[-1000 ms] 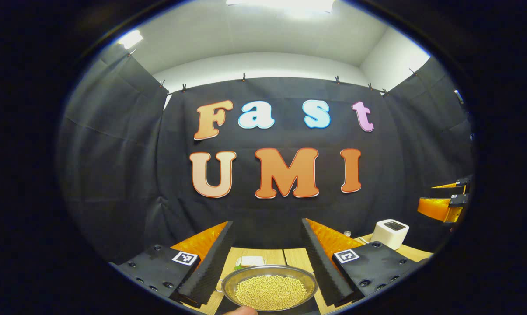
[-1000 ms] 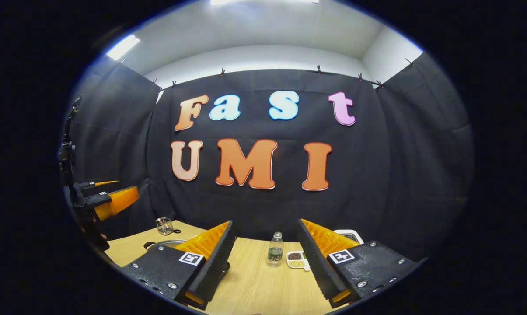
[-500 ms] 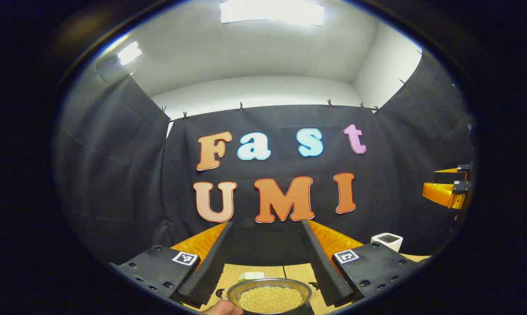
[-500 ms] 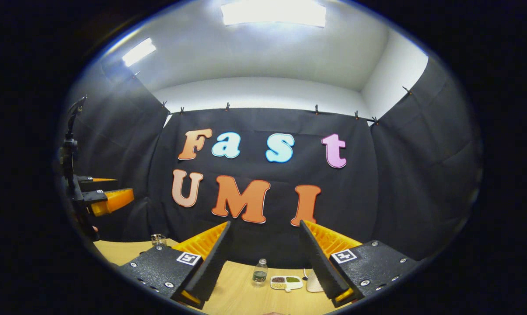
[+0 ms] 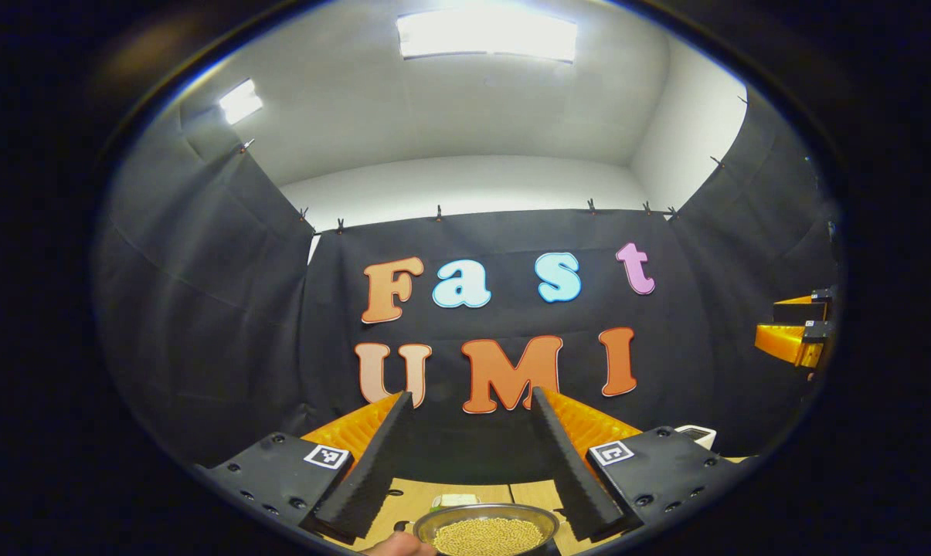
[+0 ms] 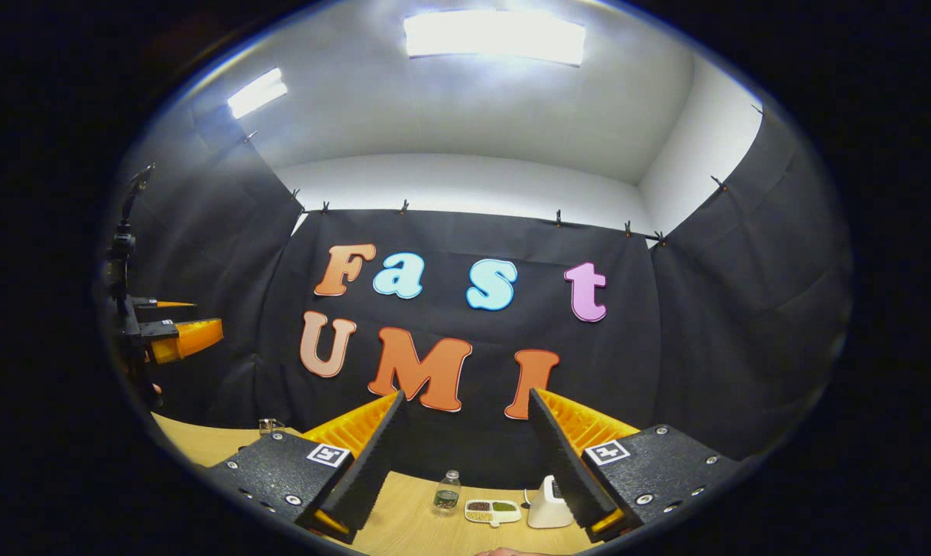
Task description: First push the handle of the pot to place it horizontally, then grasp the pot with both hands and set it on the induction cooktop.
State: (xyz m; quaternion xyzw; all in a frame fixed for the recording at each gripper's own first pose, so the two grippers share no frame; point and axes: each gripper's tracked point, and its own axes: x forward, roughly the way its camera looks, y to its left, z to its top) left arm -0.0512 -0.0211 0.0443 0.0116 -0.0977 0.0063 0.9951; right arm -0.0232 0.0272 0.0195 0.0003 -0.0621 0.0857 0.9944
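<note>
A round metal pot (image 5: 487, 531) filled with yellow beans sits at the very bottom of the left gripper view, on the wooden table (image 5: 415, 494). It lies just below and between my left gripper's fingers. My left gripper (image 5: 471, 395) is open with nothing between its fingers and points up at the booth wall. A fingertip (image 5: 397, 545) shows beside the pot's left rim. My right gripper (image 6: 465, 395) is open too, empty, and held above the table (image 6: 419, 525). Each gripper also appears far off at the edge of the other's view: right gripper (image 5: 793, 340), left gripper (image 6: 173, 333).
A small white block (image 5: 453, 500) lies behind the pot, and a white box-shaped appliance (image 5: 697, 435) stands at the right. In the right gripper view a small bottle (image 6: 447, 491), a divided dish of beans (image 6: 494, 510), a white device (image 6: 545, 510) and a glass jar (image 6: 269, 425) stand on the table.
Both grippers have tipped upward, so more ceiling shows and the table, pot and other items have slid toward the bottom of each view. Both stay open.
</note>
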